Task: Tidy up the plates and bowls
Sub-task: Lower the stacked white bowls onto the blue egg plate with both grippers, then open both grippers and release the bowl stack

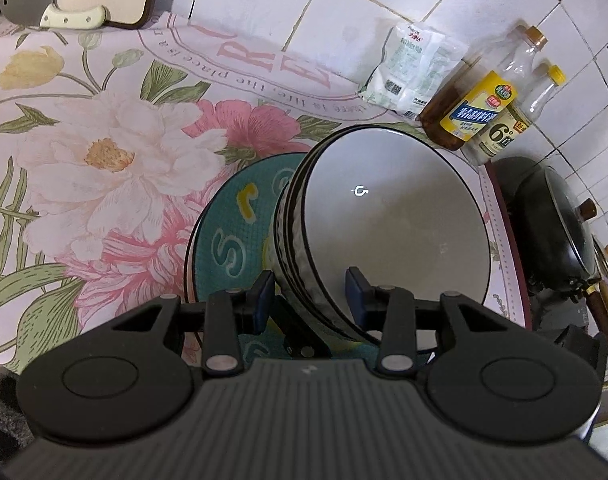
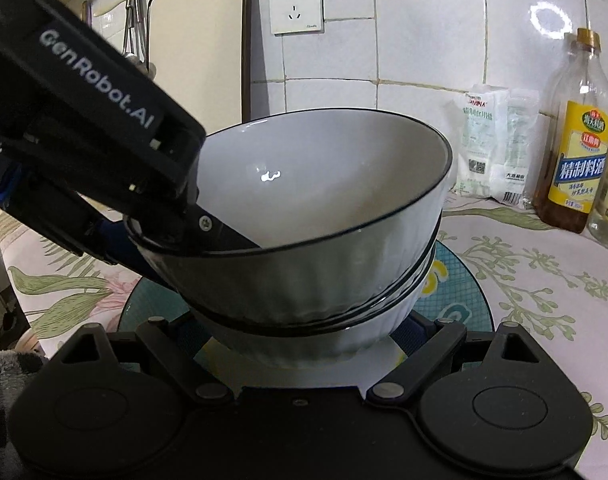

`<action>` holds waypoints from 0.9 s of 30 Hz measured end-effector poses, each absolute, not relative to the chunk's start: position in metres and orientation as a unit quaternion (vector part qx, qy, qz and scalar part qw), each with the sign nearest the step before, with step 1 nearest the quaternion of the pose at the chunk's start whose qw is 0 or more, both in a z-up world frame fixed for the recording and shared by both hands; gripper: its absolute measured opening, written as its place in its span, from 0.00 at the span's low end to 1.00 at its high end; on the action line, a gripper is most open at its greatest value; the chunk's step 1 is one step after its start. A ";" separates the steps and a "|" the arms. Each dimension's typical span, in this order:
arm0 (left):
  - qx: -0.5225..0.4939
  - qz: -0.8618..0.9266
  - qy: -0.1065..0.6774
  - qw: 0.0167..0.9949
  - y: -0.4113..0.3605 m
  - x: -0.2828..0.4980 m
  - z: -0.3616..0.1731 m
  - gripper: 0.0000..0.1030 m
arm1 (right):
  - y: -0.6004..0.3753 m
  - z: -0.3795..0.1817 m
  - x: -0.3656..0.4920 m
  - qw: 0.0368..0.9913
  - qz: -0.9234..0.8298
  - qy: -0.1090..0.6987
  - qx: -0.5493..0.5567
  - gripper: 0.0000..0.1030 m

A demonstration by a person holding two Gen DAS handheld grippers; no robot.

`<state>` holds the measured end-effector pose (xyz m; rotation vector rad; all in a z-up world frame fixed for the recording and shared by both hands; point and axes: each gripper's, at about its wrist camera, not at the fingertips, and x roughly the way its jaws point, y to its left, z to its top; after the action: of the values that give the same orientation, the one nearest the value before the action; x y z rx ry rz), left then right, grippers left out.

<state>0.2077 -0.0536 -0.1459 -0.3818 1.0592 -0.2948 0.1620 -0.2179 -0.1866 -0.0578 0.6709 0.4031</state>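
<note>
My left gripper (image 1: 310, 294) was matte black with navy pads (image 1: 356, 294). Its side read "GenRobot.AI" in white, beside a silver screw.

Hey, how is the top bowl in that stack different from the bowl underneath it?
The top bowl sits tilted, while the lower bowl rests flatter on the teal plate. The top bowl shows its whole white inside; the lower bowl shows only its outer wall. The left gripper has its fingers astride the top bowl's rim; nothing visibly touches the lower bowl. Both are white, ribbed outside and black-rimmed.
</note>
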 end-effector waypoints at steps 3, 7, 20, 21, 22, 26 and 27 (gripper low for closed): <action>-0.179 -0.137 0.491 0.841 -0.056 0.205 -0.146 0.36 | -0.220 -0.185 0.163 0.922 0.185 0.339 -0.007 0.91; -0.182 -0.131 0.486 0.845 -0.056 0.204 -0.147 0.36 | -0.220 -0.179 0.159 0.923 0.171 0.344 -0.011 0.92; -0.120 -0.128 0.437 0.882 -0.054 0.172 -0.107 0.55 | -0.234 -0.132 0.113 0.923 0.130 0.361 -0.012 0.94; -0.117 -0.130 0.435 0.883 -0.053 0.169 -0.101 0.55 | -0.238 -0.129 0.116 0.923 0.121 0.364 -0.015 0.94; -0.110 -0.131 0.431 0.886 -0.053 0.166 -0.094 0.57 | -0.240 -0.123 0.112 0.924 0.113 0.365 -0.016 0.95; -0.087 -0.129 0.418 0.895 -0.052 0.149 -0.064 0.64 | -0.247 -0.099 0.096 0.928 0.077 0.365 -0.003 0.96; -0.086 -0.131 0.415 0.896 -0.051 0.145 -0.055 0.68 | -0.248 -0.092 0.093 0.930 0.060 0.364 0.004 0.97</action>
<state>0.1452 -0.0514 -0.0551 -0.1783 0.8594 -0.2723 0.0935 -0.2481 -0.0917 0.0082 0.7446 0.1225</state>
